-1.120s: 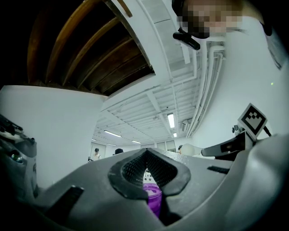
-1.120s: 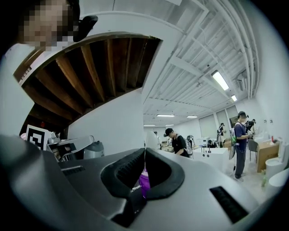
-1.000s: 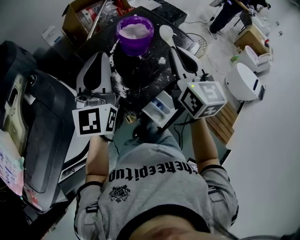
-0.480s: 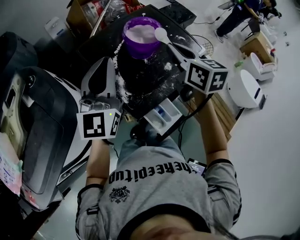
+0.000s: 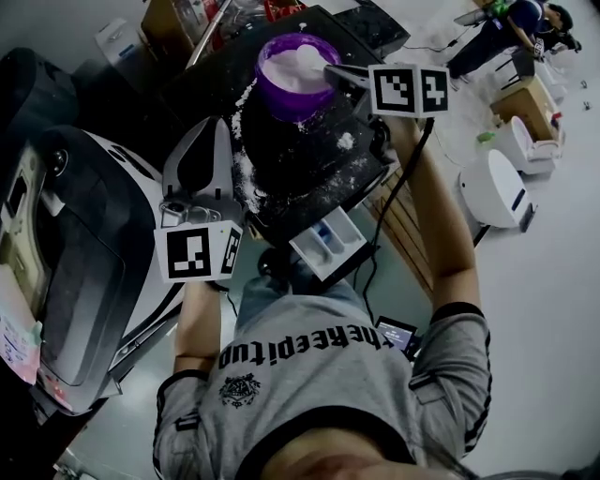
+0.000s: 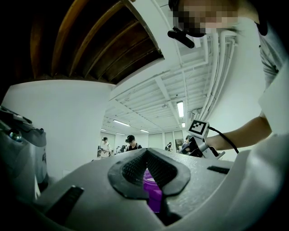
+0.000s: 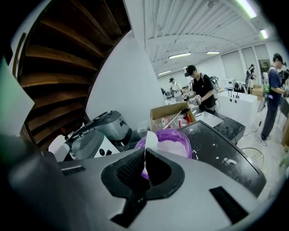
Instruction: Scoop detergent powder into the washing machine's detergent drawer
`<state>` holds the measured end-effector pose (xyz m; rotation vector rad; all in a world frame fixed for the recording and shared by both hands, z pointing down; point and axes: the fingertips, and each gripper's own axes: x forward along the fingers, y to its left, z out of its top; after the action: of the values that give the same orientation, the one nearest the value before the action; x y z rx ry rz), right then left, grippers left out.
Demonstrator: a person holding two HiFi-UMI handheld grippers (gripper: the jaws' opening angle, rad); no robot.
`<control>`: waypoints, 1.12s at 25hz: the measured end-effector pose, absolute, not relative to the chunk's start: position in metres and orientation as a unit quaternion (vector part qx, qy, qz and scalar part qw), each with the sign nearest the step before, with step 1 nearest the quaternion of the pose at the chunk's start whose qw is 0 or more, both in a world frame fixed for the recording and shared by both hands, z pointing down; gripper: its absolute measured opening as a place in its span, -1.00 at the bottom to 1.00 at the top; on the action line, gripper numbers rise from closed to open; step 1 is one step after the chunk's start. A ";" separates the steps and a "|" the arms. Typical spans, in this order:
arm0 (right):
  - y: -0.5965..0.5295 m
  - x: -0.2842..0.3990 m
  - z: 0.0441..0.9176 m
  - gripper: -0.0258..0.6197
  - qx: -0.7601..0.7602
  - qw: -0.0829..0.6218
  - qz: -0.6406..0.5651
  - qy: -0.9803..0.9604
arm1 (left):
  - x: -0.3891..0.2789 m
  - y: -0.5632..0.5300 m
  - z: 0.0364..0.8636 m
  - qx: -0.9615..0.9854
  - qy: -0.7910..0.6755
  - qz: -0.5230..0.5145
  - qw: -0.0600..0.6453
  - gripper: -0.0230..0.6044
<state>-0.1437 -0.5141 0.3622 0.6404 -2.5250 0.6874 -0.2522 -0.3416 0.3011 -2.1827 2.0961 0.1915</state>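
Over the last second the right gripper [image 5: 349,75] has swung up and away from the person's body, from beside the drawer to the bowl, carrying the spoon [image 5: 309,59] with it. The left gripper [image 5: 214,128] has barely shifted.

At the far left sits a bulky dark machine [image 5: 89,234]. Just beside it, the left gripper lies over the left edge of the washing machine [image 5: 300,159], whose black top is dusted with spilled powder [image 5: 246,173]. In the left gripper view its fingers [image 6: 131,169] are together at the tips and hold nothing. Only the purple bowl [image 6: 152,191] shows through the gap behind them.

A cardboard box [image 5: 164,21] stands beyond the washer. The purple bowl [image 5: 298,94] sits on the far part of the washer top and holds white detergent powder [image 5: 284,66]. The spoon's white head is at the powder's surface, toward the right side of the bowl. Whether it is dipped in cannot be told.

The right gripper [image 7: 145,164] is clamped on the spoon [image 7: 151,140] handle, which stands edge-on between its fingers, with the bowl [image 7: 176,143] directly ahead.

The drawer [image 5: 328,246] is pulled out from the washer's near edge, well apart from the spoon. Two white appliances [image 5: 492,187] stand on the floor at the right.
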 end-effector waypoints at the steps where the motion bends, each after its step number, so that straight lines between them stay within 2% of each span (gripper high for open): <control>1: -0.519 -0.146 0.367 -0.90 0.228 0.236 0.247 -0.912 | -0.253 -0.344 0.302 -0.717 0.692 0.063 0.053 -0.92; 17: -0.562 -0.192 0.420 -0.90 0.190 0.423 0.247 -0.851 | -0.269 -0.360 0.321 -0.697 0.714 0.058 0.033 -0.92; 24: -0.574 -0.204 0.436 -0.90 0.194 0.473 0.228 -0.829 | -0.281 -0.359 0.327 -0.689 0.722 0.057 0.027 -0.92; 28: -0.572 -0.207 0.438 -0.90 0.193 0.478 0.240 -0.823 | -0.285 -0.359 0.330 -0.686 0.725 0.058 0.024 -0.92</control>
<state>-0.2067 -0.5723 0.4375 0.4710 -2.0095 0.5866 -0.2846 -0.3585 0.3299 -2.1211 2.2442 0.1789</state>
